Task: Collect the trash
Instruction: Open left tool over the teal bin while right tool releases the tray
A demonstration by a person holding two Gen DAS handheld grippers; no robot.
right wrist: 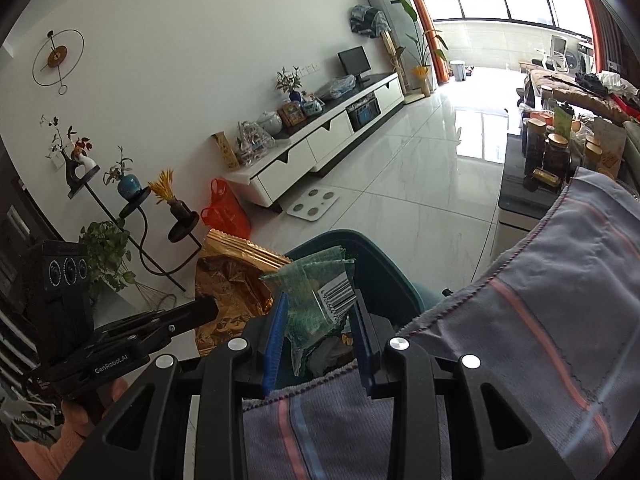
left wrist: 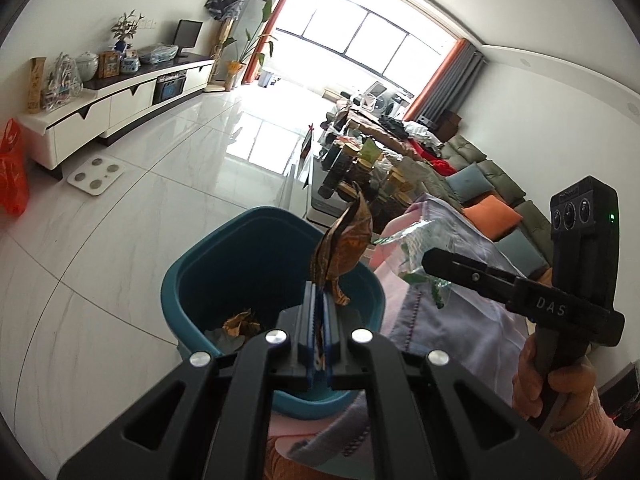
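Left wrist view shows two grippers and two pieces of trash, one in each. The left gripper (left wrist: 320, 300) has its blue pads pressed fully together on a crumpled brown-and-gold wrapper (left wrist: 342, 248), which stands up from the fingertips with its long axis roughly upright, its twisted tip pointing up and away over the teal bin (left wrist: 192, 276). The right gripper (right wrist: 320, 312) holds a clear green wrapper (right wrist: 316, 296) with a barcode label; its jaws stand partly apart, the width of the bunched wrapper between the blue pads, and the wrapper fans upward and to the left, above the bin's near edge. One bin is in view, square with rounded corners, standing on the floor just beside a table draped in a striped lilac-and-pink cloth (right wrist: 540, 320); at least one more gold wrapper and some grey scraps lie on its bottom. A hand in a pink sleeve (left wrist: 556, 392) grips the right tool's handle. Glossy white marble-look tiles (left wrist: 160, 200) cover the floor of a bright living room, with a long white TV cabinet (left wrist: 112, 100), a white bathroom scale (left wrist: 95, 171) and a red plastic bag (left wrist: 12, 168) on the floor.
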